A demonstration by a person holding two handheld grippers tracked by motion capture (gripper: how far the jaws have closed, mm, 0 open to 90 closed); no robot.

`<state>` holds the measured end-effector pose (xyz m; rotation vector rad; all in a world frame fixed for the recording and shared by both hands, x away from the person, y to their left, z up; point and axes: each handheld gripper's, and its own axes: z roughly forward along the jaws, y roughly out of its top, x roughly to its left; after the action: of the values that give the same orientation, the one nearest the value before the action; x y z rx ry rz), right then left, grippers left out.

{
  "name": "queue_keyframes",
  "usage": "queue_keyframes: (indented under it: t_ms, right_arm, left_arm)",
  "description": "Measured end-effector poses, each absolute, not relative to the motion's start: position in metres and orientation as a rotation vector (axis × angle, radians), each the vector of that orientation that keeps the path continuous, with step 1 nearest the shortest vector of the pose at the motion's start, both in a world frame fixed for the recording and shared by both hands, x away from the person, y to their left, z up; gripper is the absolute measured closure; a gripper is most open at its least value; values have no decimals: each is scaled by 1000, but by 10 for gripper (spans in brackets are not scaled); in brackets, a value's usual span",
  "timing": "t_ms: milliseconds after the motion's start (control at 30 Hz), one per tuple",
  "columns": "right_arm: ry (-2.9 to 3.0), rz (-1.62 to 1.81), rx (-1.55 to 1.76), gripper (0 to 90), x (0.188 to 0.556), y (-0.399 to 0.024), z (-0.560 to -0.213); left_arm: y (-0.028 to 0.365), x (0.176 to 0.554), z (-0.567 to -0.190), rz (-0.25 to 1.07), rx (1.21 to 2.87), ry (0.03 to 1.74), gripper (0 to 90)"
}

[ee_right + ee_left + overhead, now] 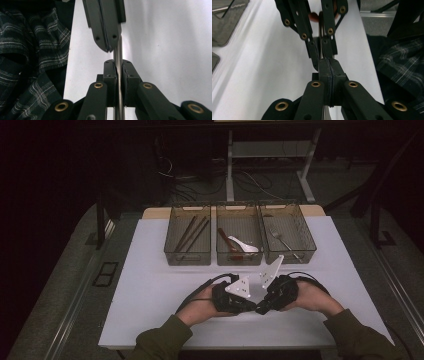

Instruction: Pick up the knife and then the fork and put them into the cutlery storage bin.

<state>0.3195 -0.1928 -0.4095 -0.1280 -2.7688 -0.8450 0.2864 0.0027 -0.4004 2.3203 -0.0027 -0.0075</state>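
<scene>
At the near middle of the white table (pixel 150 285), the left gripper (pixel 248 306) and the right gripper (pixel 260 309) meet tip to tip, both pressed tight on one thin metal handle (pixel 118 62): in the right gripper view the right jaws clamp the steel shaft from both sides, with the left gripper closed on it just above, at twelve o'clock. Farther off, at twelve o'clock from the hands, three mesh bins (pixel 239 257) stand in a row, holding chopsticks (pixel 192 232), spoons (pixel 239 244) and a fork (pixel 282 241).
</scene>
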Motion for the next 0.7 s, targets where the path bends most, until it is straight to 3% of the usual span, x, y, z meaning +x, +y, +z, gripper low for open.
queue_keyframes:
  t_ms: [700]
  right_arm:
    - [-2871,-935,-311,828,334,-224,-399]
  left_arm:
    - [48,294,-394,30,2159,228,603]
